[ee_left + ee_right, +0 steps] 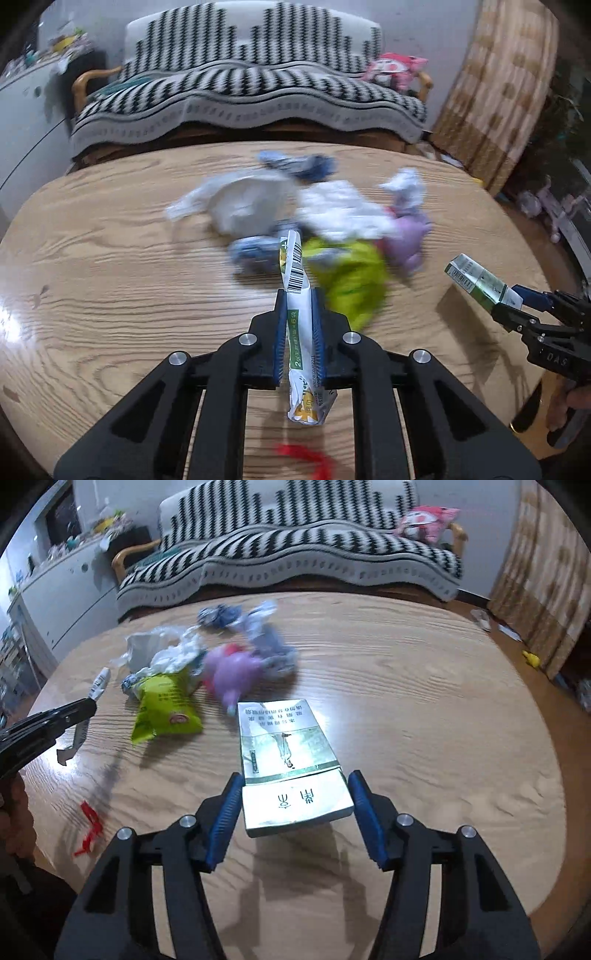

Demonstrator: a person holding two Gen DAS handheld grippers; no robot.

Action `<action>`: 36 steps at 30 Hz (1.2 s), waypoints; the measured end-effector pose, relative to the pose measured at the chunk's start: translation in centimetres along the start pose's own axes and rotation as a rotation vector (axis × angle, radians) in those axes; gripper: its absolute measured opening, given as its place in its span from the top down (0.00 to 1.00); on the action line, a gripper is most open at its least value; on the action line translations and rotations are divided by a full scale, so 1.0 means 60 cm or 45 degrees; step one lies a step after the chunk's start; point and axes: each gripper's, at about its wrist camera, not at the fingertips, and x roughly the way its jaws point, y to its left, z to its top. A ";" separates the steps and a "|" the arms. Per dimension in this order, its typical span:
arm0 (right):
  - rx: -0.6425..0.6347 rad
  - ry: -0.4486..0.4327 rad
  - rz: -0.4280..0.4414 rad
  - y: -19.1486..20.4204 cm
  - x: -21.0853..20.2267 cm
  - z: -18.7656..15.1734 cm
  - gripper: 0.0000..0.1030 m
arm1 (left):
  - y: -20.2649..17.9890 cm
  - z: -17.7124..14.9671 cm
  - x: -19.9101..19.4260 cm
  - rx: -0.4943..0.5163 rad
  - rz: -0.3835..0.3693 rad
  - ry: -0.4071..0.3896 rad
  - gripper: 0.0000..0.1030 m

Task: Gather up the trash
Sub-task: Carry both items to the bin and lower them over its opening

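My left gripper (299, 295) is shut on a long white sachet wrapper (295, 266) with a barcode, which hangs above the wooden table (110, 258). In the right wrist view this gripper (88, 705) comes in from the left with the sachet (99, 683) sticking out. My right gripper (295, 779) has its blue pads pressed on both sides of a white and green cigarette box (284, 746), held clear of the table with a shadow below it. From the left wrist view the right gripper (513, 302) and box (472, 277) show at the right.
A trash pile lies mid-table: a lime green packet (166, 705), a purple wrapper (229, 672), a white plastic bag (243, 206) and blue-white wrappers (295, 166). A red scrap (88, 827) sits near the front edge. A sofa with a black and white blanket (295, 554) stands behind.
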 end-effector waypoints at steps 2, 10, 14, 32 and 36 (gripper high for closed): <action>0.039 -0.016 -0.015 -0.032 -0.025 -0.018 0.44 | -0.054 -0.002 -0.002 0.048 -0.046 -0.004 0.88; 0.275 -0.088 -0.150 -0.218 -0.137 -0.124 0.44 | -0.293 -0.039 -0.010 0.286 -0.260 -0.003 0.88; 0.406 -0.114 -0.230 -0.314 -0.186 -0.190 0.44 | -0.417 -0.070 -0.008 0.399 -0.392 0.010 0.88; 0.975 0.132 -0.446 -0.627 -0.259 -0.527 0.44 | -0.852 -0.302 0.069 0.861 -0.832 0.298 0.88; 1.014 0.154 -0.438 -0.645 -0.258 -0.554 0.44 | -0.878 -0.326 0.090 0.884 -0.829 0.335 0.88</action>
